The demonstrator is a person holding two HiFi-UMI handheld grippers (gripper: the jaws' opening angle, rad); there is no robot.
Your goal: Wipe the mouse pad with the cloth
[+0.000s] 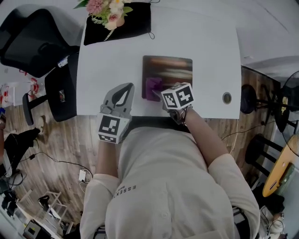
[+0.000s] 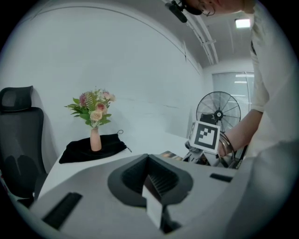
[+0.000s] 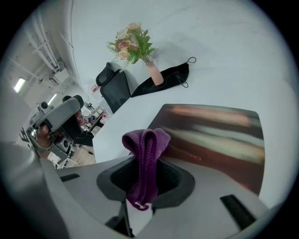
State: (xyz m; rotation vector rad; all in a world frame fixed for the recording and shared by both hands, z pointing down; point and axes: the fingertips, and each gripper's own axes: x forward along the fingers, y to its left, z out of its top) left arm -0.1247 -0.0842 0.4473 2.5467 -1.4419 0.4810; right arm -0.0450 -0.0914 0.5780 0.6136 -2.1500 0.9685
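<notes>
A dark mouse pad (image 1: 168, 73) (image 3: 219, 135) with blurred streaks of colour lies flat on the white table (image 1: 112, 74). My right gripper (image 1: 156, 93) (image 3: 145, 173) is shut on a folded purple cloth (image 1: 153, 87) (image 3: 145, 154), held at the pad's near left corner. The cloth bulges out past the jaws. My left gripper (image 1: 122, 95) (image 2: 156, 184) hovers at the table's front edge, left of the pad, its jaws shut with nothing between them.
At the table's far left stands a pink vase of flowers (image 1: 108, 11) (image 2: 95, 125) (image 3: 152, 70) on a black cloth (image 1: 119, 25). A black office chair (image 1: 42, 51) is left of the table. A round cable grommet (image 1: 226, 98) sits at the right front.
</notes>
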